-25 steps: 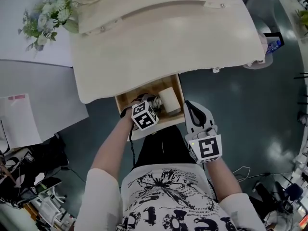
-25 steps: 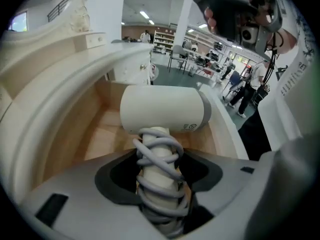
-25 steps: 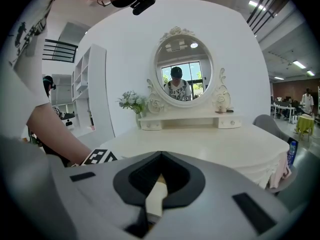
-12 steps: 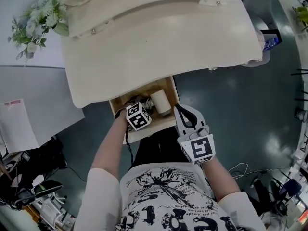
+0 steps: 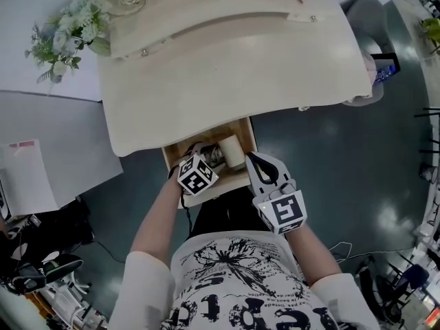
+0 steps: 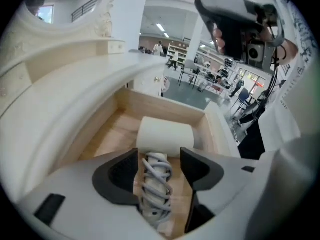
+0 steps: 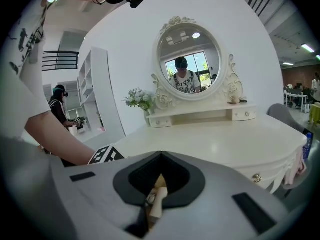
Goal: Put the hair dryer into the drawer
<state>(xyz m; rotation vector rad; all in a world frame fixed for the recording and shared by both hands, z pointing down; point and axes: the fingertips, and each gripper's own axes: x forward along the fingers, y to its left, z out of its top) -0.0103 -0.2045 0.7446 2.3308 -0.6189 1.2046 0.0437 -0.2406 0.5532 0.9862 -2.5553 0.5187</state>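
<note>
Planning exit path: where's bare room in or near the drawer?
Free: drawer floor between hair dryer and left wall; tabletop between mirror shelf and front edge. Crowded: drawer's middle and right, filled by the dryer.

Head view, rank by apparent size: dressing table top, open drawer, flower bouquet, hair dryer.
Largest: dressing table top.
Next: open drawer and flower bouquet, about alike; the drawer is partly covered.
Smallest: hair dryer, partly hidden by the left gripper.
</note>
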